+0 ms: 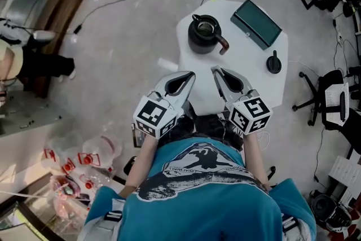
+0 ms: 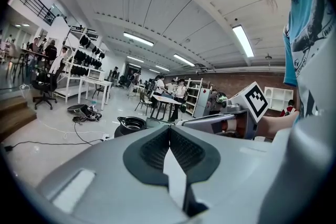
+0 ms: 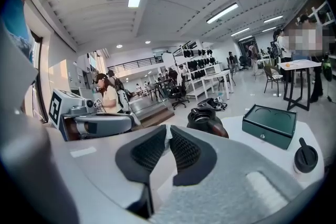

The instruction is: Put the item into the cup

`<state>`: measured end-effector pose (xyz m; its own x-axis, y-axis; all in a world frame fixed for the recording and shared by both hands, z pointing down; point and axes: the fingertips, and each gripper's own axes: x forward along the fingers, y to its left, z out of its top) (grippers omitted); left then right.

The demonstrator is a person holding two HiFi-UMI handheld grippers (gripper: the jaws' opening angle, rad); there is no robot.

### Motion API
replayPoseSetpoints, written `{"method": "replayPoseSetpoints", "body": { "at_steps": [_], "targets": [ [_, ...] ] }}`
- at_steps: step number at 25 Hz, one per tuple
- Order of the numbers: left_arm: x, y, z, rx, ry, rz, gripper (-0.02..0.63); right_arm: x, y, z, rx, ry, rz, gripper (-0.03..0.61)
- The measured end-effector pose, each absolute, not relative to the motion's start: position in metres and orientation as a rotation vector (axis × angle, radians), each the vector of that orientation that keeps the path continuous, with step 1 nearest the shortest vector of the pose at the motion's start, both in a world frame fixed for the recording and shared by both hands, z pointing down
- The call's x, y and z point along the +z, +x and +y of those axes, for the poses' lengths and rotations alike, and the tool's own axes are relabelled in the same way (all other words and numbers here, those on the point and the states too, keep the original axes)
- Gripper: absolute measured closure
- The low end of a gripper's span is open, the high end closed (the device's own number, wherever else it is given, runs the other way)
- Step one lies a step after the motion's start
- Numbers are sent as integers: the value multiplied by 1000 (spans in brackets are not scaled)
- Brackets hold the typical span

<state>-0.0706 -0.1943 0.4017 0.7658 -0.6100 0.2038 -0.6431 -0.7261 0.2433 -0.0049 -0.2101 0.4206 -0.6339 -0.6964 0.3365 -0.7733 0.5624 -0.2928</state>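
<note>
While held close to the person's teal shirt [image 1: 208, 200], the left claw [image 1: 190, 75] sits just left of centre in the head view, over the near edge of the white counter [image 1: 248, 62]. Its jaws are pressed together with nothing between them. Right of it and higher in the frame, the black cup [image 1: 204, 33] with a brown handle stands on the counter's upper left part. The right claw [image 1: 215, 69] is drawn to a thin slit, also empty. Further right lie a green box [image 1: 256, 22] and, below it near the counter's right edge, the small black item [image 1: 273, 62], well apart from the cup and both claws.
</note>
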Motion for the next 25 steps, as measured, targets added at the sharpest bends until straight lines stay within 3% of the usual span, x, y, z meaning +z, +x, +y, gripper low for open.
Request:
{"method": "replayPoseSetpoints", "body": {
  "at_steps": [17,25],
  "targets": [
    [402,-64,-259,182,2655,-975,607,411,1,-332,474,1147,-2584,551],
    [403,-62,-271,193,2653,-963,607,424,-15,-368,205,999,-2441,551]
  ]
}}
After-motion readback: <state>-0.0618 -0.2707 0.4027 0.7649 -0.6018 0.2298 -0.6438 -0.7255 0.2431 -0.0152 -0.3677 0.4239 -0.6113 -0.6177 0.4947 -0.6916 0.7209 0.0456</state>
